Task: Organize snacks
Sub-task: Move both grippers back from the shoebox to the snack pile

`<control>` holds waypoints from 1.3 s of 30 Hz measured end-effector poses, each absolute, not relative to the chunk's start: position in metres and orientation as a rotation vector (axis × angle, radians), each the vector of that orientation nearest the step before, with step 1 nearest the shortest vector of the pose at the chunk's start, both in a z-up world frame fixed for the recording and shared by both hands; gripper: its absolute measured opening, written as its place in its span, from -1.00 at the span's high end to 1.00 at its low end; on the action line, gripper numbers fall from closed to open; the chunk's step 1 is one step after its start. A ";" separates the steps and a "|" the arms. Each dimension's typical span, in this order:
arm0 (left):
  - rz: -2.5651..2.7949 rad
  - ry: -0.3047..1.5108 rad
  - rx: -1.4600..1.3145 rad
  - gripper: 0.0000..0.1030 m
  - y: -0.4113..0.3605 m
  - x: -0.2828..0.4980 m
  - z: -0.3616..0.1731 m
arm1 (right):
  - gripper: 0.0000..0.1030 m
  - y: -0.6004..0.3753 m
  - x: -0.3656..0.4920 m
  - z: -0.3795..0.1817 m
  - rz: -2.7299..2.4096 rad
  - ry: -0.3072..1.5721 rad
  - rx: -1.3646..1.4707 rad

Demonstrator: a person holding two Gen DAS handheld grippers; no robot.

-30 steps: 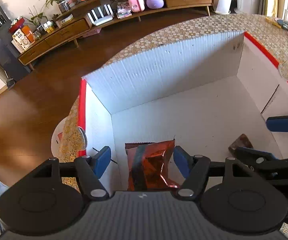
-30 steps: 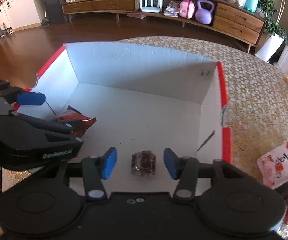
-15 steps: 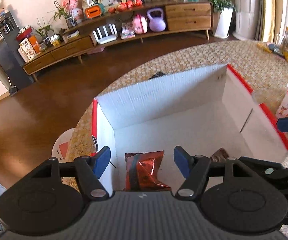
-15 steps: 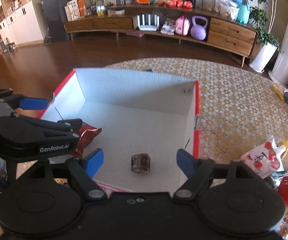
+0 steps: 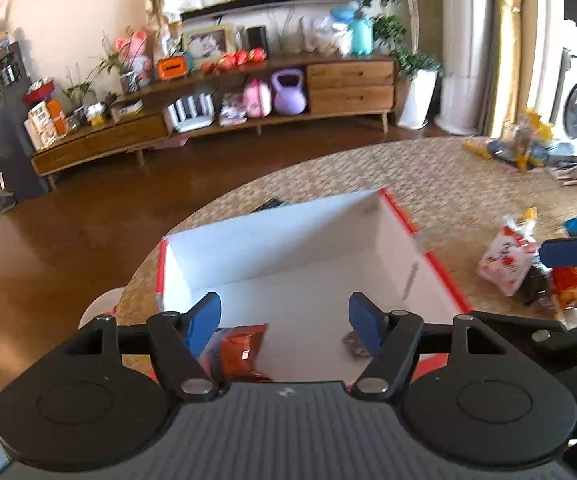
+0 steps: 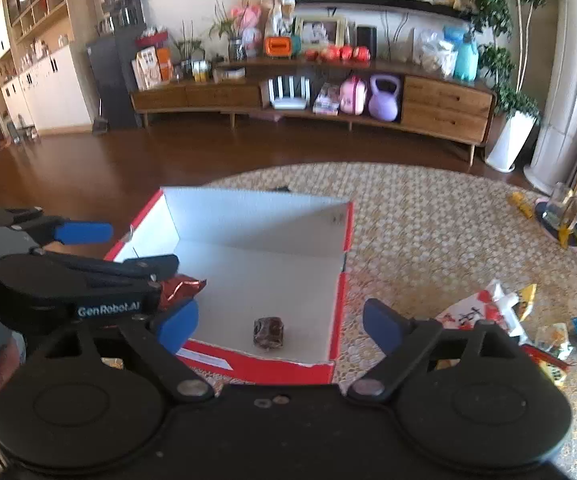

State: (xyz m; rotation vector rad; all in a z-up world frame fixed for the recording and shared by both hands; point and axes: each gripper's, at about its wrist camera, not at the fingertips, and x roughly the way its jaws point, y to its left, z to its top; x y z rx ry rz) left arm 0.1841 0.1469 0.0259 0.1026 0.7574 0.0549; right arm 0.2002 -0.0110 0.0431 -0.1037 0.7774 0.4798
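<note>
**Inventory entry: two snacks boxed, both tools backing away**

Left wrist view
- Left tool (image 5: 284, 322): jaws apart, nothing between the pads. A second ago it hung low inside the box over the red foil packet; now it sits higher and further back, with the whole box in sight.
- Red foil packet (image 5: 236, 352): lying on the box floor in the near left corner, free of the pads.
- Box (image 5: 272, 228): white inside, red-edged, open-topped, on the counter (image 5: 428, 172) with its woven cover.
- Small dark wrapped sweet (image 5: 353, 345): on the box floor, partly hidden behind the right pad.

Right wrist view
- Right tool (image 6: 280, 326): jaws opening and already wide — nothing between them. A second ago they bracketed the dark sweet (image 6: 268, 332) closely; it now lies alone on the box (image 6: 340, 296) floor near the front wall.
- Foil packet (image 6: 180, 286): partly covered by the left tool (image 6: 84, 232).
- Loose snacks (image 6: 480, 316): a white-and-red bag and other packets, scattered on the counter (image 6: 428, 208) to the right, outside the box.

Judgement: both releases look finished — two items stowed, the pile at right yet to be sorted. A fetch from that pile is the likely next call.
</note>
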 end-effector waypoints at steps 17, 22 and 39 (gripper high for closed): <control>-0.099 0.626 0.050 -0.38 0.075 0.127 0.047 | -0.92 -0.111 0.141 0.066 0.436 0.654 0.008; -0.141 0.611 0.041 -0.47 0.051 0.116 0.044 | -0.95 -0.143 0.127 0.057 0.396 0.638 0.036; -0.309 0.593 -0.046 -1.00 -0.018 0.115 0.019 | -1.00 -0.228 0.092 0.026 0.263 0.592 0.054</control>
